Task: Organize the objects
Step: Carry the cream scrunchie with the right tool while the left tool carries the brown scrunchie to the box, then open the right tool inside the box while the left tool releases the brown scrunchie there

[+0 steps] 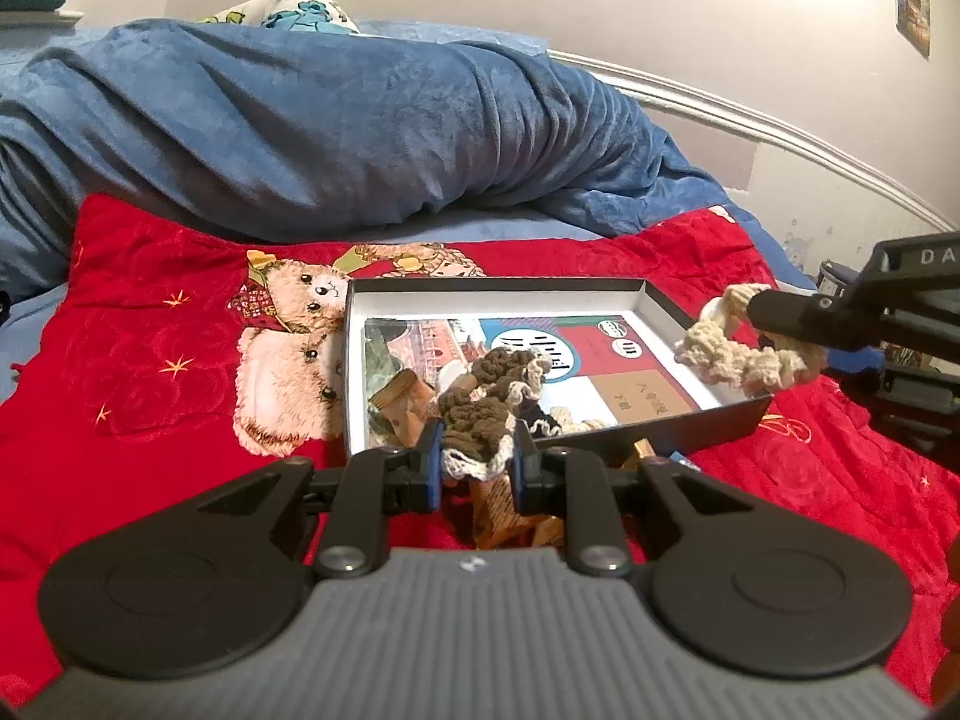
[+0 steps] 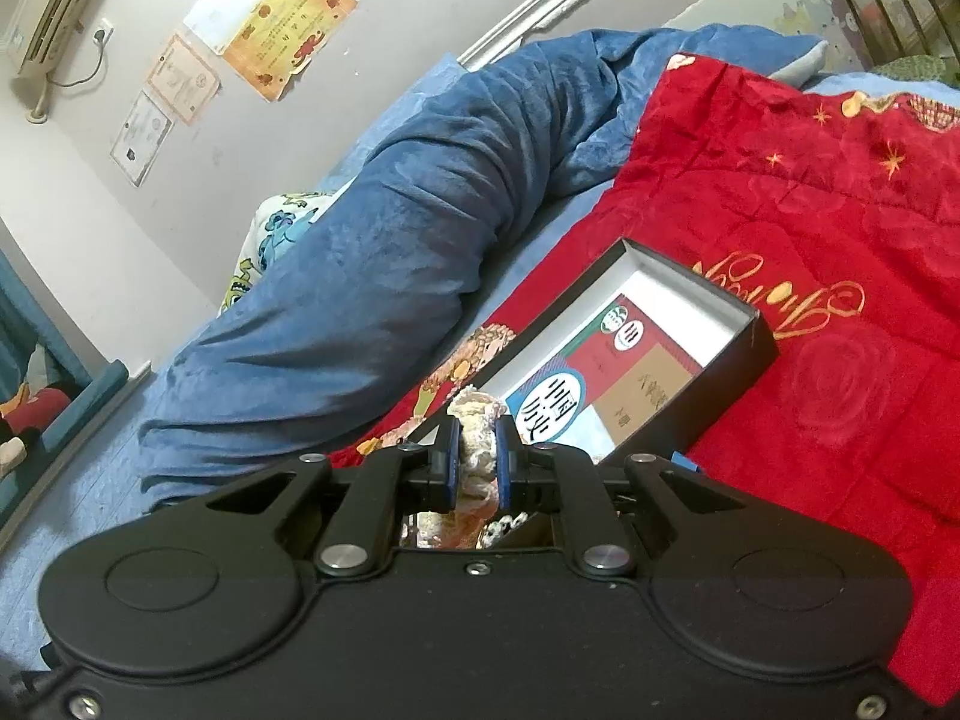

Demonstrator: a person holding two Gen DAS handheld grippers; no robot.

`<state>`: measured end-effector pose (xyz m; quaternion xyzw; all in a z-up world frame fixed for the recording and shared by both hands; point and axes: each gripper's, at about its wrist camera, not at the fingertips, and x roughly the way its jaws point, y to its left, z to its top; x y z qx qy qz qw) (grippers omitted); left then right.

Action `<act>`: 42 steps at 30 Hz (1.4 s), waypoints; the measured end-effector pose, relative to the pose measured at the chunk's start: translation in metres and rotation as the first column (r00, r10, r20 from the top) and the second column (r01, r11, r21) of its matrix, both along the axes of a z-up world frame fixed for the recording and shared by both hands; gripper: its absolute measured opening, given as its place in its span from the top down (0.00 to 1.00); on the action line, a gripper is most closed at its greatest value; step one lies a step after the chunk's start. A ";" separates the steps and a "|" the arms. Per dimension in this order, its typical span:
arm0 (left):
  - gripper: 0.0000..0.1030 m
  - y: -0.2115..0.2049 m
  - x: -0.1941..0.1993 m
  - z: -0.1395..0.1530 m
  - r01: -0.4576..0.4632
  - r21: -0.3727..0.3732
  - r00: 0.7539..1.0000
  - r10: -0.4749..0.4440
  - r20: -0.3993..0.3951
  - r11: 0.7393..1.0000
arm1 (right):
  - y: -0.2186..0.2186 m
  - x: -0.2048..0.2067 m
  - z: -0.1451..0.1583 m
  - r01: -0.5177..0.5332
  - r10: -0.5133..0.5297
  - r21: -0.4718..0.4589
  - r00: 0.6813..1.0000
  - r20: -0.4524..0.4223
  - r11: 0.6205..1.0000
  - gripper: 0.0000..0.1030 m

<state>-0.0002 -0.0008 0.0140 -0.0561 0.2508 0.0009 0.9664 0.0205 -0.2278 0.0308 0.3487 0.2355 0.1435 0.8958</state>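
From the left wrist, the left gripper (image 1: 477,456) was clamped on a brown scrunchie (image 1: 486,402) at the near edge of the box (image 1: 708,420), its loop stretching away over the book (image 1: 600,360) inside. The right gripper (image 1: 774,315) held a cream scrunchie (image 1: 738,354) over the box's right wall, its length running roughly left to right. Lowering each fully inside the walls before letting go would probably keep them from snagging the rim. From the right wrist, the right gripper (image 2: 477,462) was pinched narrow on the cream scrunchie (image 2: 474,450), which pointed up and away toward the box's (image 2: 708,396) near corner on the red blanket (image 2: 840,210).
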 end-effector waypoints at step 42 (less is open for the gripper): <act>0.36 -0.065 0.097 -0.033 0.174 0.124 0.984 -0.169 -0.053 0.977 | -0.002 0.114 -0.065 0.011 -0.039 -0.146 0.982 -0.187 0.989 0.75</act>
